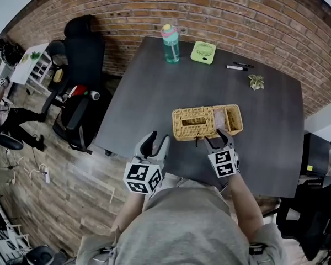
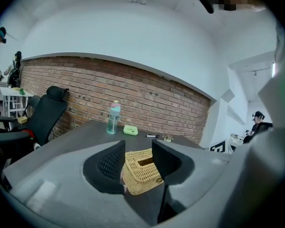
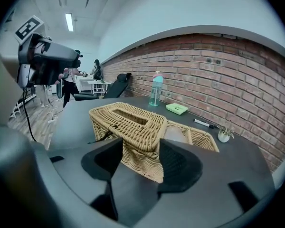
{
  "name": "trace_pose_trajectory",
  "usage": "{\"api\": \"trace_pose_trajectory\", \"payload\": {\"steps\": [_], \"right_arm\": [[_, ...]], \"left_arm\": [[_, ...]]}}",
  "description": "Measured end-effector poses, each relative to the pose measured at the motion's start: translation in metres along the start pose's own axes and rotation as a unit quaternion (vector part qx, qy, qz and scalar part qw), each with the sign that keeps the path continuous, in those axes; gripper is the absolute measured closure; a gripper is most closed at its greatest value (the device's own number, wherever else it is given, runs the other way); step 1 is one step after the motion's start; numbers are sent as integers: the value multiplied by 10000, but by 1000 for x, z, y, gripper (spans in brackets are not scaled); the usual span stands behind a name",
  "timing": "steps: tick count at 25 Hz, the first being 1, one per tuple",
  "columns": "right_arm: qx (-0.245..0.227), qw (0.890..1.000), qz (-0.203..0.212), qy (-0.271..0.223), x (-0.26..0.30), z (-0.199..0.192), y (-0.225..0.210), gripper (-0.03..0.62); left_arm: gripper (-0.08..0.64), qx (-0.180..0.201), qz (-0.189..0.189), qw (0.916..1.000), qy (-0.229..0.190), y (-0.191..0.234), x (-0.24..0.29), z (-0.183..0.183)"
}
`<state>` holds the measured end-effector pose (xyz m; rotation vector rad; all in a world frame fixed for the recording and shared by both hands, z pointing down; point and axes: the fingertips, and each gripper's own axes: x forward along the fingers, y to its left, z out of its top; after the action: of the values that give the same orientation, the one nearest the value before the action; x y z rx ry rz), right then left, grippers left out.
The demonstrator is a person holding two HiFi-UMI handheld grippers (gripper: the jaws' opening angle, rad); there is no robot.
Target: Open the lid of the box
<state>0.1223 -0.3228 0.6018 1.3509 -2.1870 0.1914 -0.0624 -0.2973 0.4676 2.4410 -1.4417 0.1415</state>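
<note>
On the dark bench (image 1: 154, 87), the wicker box (image 1: 207, 127) stood open near the person's edge. Its slotted lid (image 1: 193, 123) lay to the left of the tray-like base (image 1: 233, 118), touching or overlapping it. Whether a hinge joined them could not be told. The right gripper (image 3: 140, 147) had its jaws spread wide around the lid's near corner, with the pads apparently not pressing on the weave. The left gripper (image 2: 138, 152) hung apart from the box at the bench edge, jaws wide and empty, with the box showing beyond them. By my judgement the opening itself was done and this was the letting-go. Next, the right gripper would need to back straight out along its own line, clearing the corner without snagging the wicker or dragging the lid over the base.
</note>
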Motion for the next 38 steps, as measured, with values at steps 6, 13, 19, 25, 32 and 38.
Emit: {"api": "trace_pose_trajectory", "payload": {"steps": [6, 13, 19, 25, 32, 38], "right_arm": [[-57, 10000, 45, 6, 4, -1, 1, 356], [-85, 9999, 92, 2, 2, 0, -1, 356], [-61, 9999, 113, -93, -2, 10, -2, 357], [-175, 9995, 91, -264, -9, 27, -7, 357], [-282, 9984, 103, -485, -16, 49, -14, 360], [-322, 9972, 92, -665, -18, 70, -19, 376]], "left_arm": [[394, 43, -26, 10000, 44, 0, 7, 0], [394, 60, -39, 9999, 71, 0, 11, -1], [394, 39, -68, 9999, 104, 0, 11, -3], [394, 42, -133, 9998, 131, -3, 12, -4], [394, -21, -131, 9999, 109, -2, 11, -7], [394, -55, -110, 9999, 68, 1, 13, -3]]}}
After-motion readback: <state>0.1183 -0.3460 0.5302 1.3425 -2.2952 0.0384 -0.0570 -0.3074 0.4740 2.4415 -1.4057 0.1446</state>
